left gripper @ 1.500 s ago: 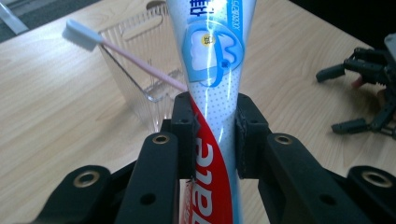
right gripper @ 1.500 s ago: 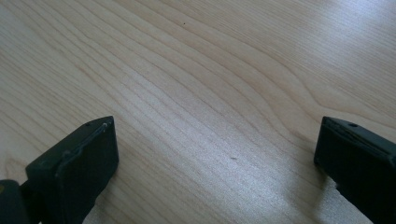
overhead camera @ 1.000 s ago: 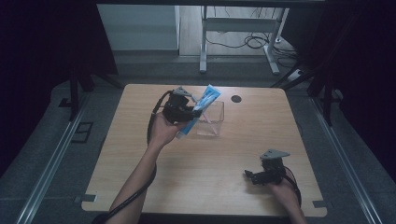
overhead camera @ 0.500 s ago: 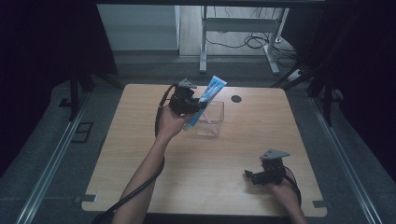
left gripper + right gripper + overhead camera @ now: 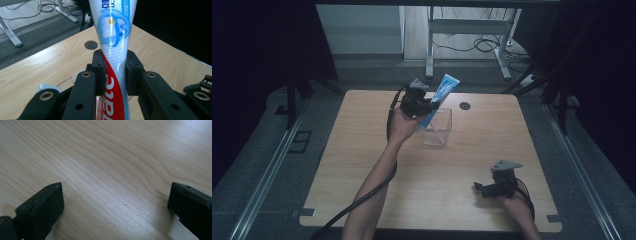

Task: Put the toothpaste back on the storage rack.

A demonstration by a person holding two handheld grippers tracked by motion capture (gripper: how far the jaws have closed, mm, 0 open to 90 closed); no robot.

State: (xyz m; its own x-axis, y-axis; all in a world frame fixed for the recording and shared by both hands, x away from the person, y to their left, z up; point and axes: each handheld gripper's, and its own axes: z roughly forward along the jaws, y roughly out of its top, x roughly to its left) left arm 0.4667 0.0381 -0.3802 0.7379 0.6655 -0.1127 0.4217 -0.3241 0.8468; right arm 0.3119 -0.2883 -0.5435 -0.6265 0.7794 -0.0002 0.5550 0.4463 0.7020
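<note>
Showing the left gripper (image 5: 428, 100) raised over the far middle of the wooden table (image 5: 362, 165), its jaws closed on a toothpaste tube (image 5: 439, 97) that slants upward and away, its lower end dipping toward the clear plastic container (image 5: 437, 129) directly below. In the left gripper view the black pads (image 5: 98, 67) pinch the tube (image 5: 113, 65) across its flat width, at the band where the red print meets the blue-dotted white. The tube is judged light, soft-walled and glossy (a laminate that yields and may slide under a loose pinch), so the hold belongs on the flattened body as shown, with moderate pressure, rather than near the cap end, where squeezing could force paste out. The left forearm (image 5: 379, 175) reaches diagonally forward from the near edge, wrist bent so the jaws point up and to the right. The right gripper (image 5: 499, 184) rests low at the near right of the table, well apart from the container, its jaws spread wide with bare wood between them (image 5: 115, 195).
</note>
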